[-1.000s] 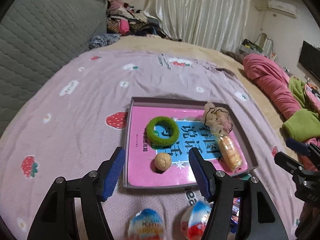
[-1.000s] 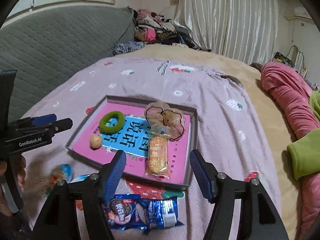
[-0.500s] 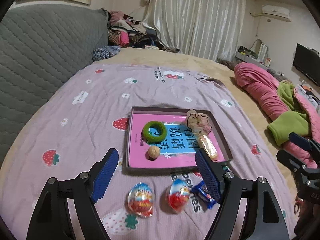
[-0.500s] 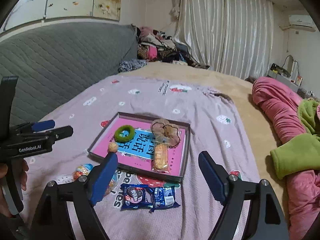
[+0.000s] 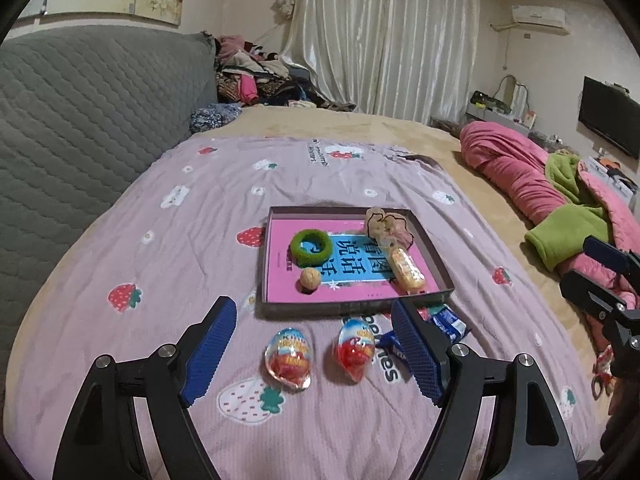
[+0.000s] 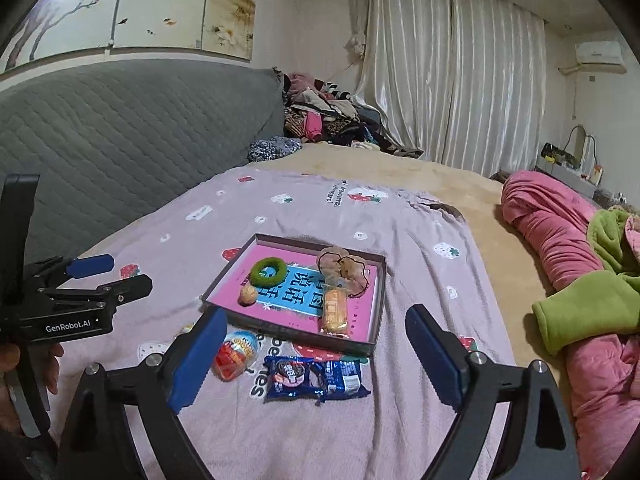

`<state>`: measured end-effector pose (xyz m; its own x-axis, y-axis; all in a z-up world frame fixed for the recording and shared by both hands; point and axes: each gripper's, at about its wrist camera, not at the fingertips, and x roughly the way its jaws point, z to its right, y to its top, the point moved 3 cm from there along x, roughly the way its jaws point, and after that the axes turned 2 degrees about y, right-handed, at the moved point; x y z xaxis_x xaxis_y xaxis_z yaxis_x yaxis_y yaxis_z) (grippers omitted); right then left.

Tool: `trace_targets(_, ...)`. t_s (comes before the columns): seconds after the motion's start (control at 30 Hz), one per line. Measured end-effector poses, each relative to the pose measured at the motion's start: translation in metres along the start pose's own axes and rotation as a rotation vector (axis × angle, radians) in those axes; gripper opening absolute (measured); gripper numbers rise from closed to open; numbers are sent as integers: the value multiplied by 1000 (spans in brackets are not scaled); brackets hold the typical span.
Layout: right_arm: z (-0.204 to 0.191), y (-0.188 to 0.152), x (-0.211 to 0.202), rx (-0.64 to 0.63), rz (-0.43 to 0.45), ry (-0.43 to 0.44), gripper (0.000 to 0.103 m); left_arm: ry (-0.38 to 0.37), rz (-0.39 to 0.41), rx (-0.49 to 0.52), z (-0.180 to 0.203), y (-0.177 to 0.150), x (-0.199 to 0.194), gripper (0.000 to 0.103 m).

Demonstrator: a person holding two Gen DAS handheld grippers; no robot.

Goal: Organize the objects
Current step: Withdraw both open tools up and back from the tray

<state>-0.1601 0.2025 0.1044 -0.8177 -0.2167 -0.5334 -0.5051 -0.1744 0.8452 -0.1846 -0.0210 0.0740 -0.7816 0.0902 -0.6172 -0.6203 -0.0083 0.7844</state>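
A shallow box lid (image 5: 276, 310) (image 6: 379, 288) with a pink book inside lies on the lilac bedspread. It holds a green hair ring (image 5: 311, 243) (image 6: 268, 271), a walnut (image 5: 309, 279) (image 6: 247, 294), a beige scrunchie (image 5: 386, 224) (image 6: 343, 267) and a wrapped biscuit (image 5: 407, 270) (image 6: 334, 309). Two chocolate eggs (image 5: 289, 358) (image 5: 355, 347) lie in front of the lid; one shows in the right wrist view (image 6: 236, 354). A blue Oreo pack (image 6: 316, 376) (image 5: 447, 322) lies beside them. My left gripper (image 5: 310, 354) is open above the eggs. My right gripper (image 6: 316, 354) is open above the Oreo pack.
A grey quilted headboard (image 5: 80, 104) runs along the left. A pink quilt (image 6: 560, 240) and a green blanket (image 6: 588, 304) lie at the right. Piled clothes (image 6: 320, 116) sit at the far end by the curtains. Each gripper shows in the other's view (image 5: 600, 292) (image 6: 72, 300).
Both grippers have pulled back and up from the lid, staying open. The eggs and the Oreo pack now show fully in front of them.
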Motion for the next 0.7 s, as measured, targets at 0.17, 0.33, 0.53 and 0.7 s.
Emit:
trace_targets(0.17,-4,-8,-11,-3,11,4,92,0,-2,24,-4,-21,-9,81)
trace_targets(0.33,-8,-11,-14,2,17,4,92,4,-12,15,-11,-28,-11,81)
trace_targets(0.53,-14,-18,-8,4,7,10,93,0,-28,5,-19,-34,-10,81)
trace_targets(0.7,-23,-25,1,-21,-22,11,93,3,-47,-1,-23,-43,-7,81)
